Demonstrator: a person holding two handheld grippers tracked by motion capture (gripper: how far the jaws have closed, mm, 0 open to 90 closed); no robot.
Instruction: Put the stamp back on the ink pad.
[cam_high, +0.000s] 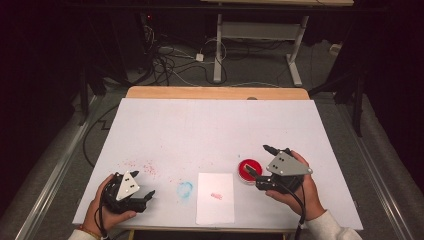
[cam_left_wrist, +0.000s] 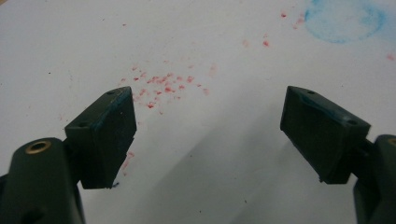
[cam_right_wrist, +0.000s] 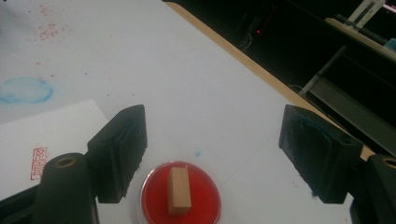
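Table (cam_high: 215, 125): a white sheet covers it, with a wooden edge bare at the far side; red specks (cam_left_wrist: 161, 84) and a round blue smudge (cam_high: 185, 189) mark the near left part.
Paper (cam_high: 215, 198): a white sheet lying flat at the near edge, between the two hands, with a small red stamp print (cam_high: 216, 196) on it.
Left tool (cam_high: 142, 186): held low over the table at the near left; its jaws stand wide apart with nothing between them.
Right tool (cam_high: 258, 161): held at the near right, jaws apart and clear of the stamp, which sits between and below them in the right gripper view.
Ink pad (cam_right_wrist: 180, 196): a round red dish just right of the paper.
Wooden stamp (cam_right_wrist: 179, 190): a small block standing in the ink pad, free of both pads.
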